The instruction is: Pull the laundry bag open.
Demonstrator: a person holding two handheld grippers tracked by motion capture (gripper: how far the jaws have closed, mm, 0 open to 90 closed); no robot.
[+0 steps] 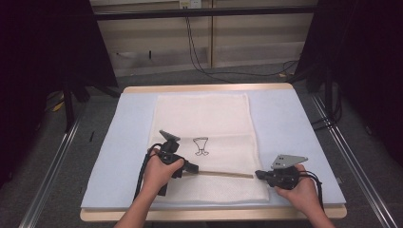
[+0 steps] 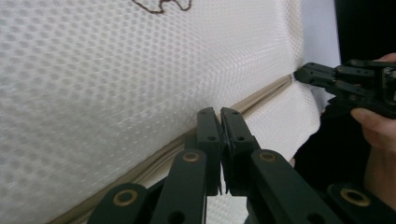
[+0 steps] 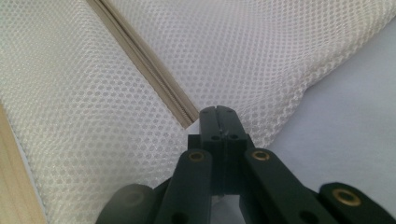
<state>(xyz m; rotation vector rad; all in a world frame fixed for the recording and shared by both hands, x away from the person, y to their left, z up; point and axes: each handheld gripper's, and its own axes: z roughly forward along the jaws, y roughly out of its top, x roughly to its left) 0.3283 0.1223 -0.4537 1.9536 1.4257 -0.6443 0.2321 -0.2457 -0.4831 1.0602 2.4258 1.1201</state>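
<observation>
Your white mesh laundry bag [image 1: 204,142] lies flat on the pale blue pad [image 1: 285,123] that covers the desk [image 1: 209,88], its beige zipper [image 1: 223,174] running across it near the bag's front edge.

Your left gripper [image 1: 192,167] sits at the left part of the zipper with its jaws pressed together; in the left gripper view [image 2: 219,116] the tips lie right on the zipper line [image 2: 261,95], probably pinching the slider or pull, though you can't see it between them. Your right gripper [image 1: 259,175] is at the zipper's right end, on the bag's right edge. Its jaws [image 3: 218,114] are fully closed there too, apparently nipping the mesh just past the zipper's end [image 3: 187,119].

The main risk, if you draw along the zipper from here: the right hold covers very little fabric, so a pull could slip it off and let the bag bunch or slide across the pad. A left grip that has missed the pull would just drag mesh and may snag it in the teeth.

To the right of the bag, bare pad gives your right hand some room. The bag's front edge lies close to the pad's front edge, so there is little space towards you. Beyond the zipper, the far half of the bag and the pad around it are open.
</observation>
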